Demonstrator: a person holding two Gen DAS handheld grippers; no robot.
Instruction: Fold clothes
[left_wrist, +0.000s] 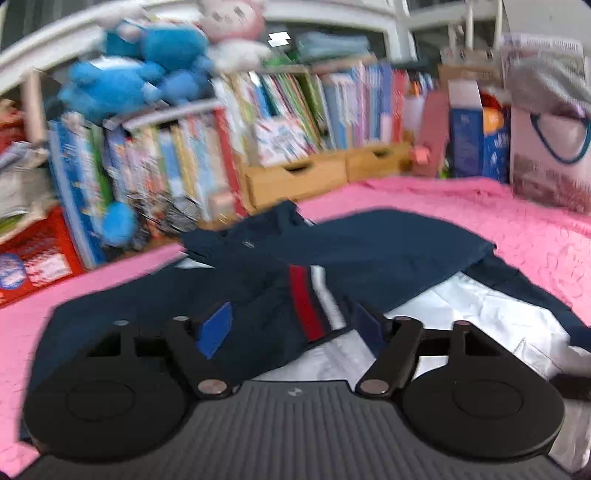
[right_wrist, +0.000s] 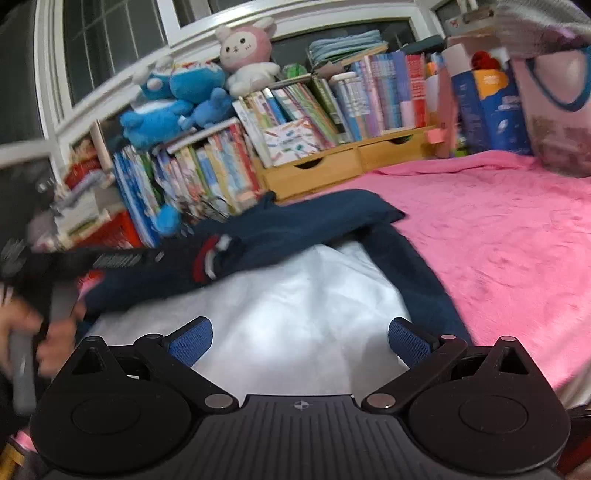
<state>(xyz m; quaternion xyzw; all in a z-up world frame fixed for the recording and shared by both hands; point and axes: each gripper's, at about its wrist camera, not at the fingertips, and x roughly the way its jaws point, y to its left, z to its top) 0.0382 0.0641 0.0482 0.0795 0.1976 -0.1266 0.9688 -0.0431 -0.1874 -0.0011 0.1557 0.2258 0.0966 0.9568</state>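
A navy jacket (left_wrist: 369, 251) lies on the pink bedspread (left_wrist: 480, 214), partly folded, with its silver-white lining (left_wrist: 461, 314) showing. My left gripper (left_wrist: 291, 326) is open, low over the jacket. A sleeve end with a red and white stripe (left_wrist: 306, 302) lies between its blue pads (left_wrist: 216, 328), and I cannot tell whether they touch it. In the right wrist view the jacket (right_wrist: 314, 218) spreads ahead and my right gripper (right_wrist: 300, 343) hangs open above the white lining (right_wrist: 295, 295), holding nothing. A hand (right_wrist: 22, 325) holds the left gripper's handle at the left edge.
Behind the bed runs a shelf of books (right_wrist: 332, 110) on wooden drawers (right_wrist: 314, 170), with blue and pink plush toys (right_wrist: 177, 99) on top. A tote bag (right_wrist: 557, 110) and boxes stand at the back right. Open bedspread (right_wrist: 498, 240) lies to the right.
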